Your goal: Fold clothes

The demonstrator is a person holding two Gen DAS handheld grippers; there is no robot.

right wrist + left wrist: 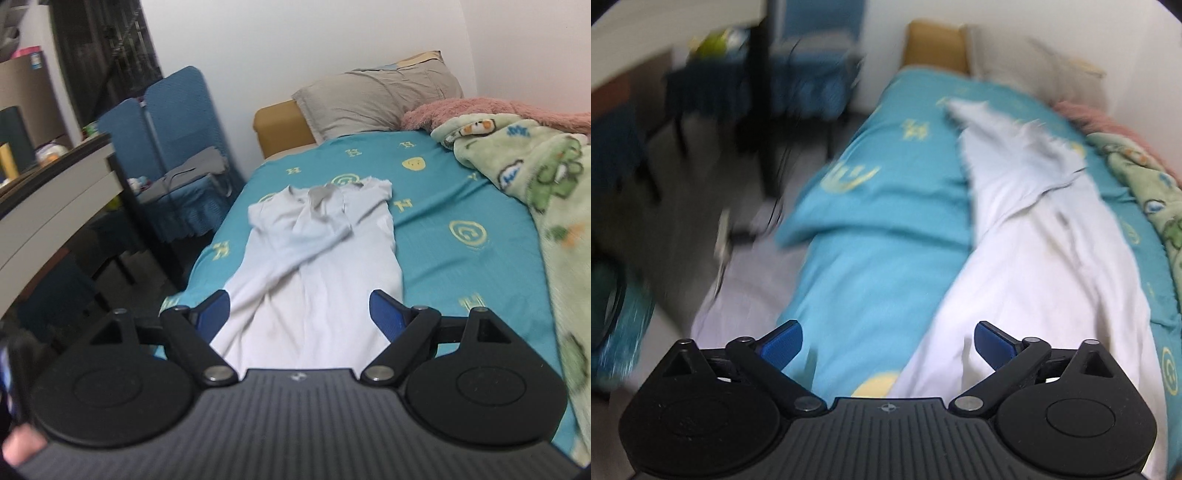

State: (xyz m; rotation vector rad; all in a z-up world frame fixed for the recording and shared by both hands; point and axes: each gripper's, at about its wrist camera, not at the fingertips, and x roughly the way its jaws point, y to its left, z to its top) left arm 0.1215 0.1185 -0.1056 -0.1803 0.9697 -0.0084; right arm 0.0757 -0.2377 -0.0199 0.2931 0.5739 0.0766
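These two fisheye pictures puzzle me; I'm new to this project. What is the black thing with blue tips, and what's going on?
Each picture comes from a camera fixed on a hand-held claw, looking forward along its two blue-tipped fingers. One shows the left claw, the other the right claw. Both are open and hold nothing. Ahead is a bed with a teal sheet. On it lies a white shirt, one sleeve folded across its chest. A green blanket lies along the far side and a grey pillow at the head.
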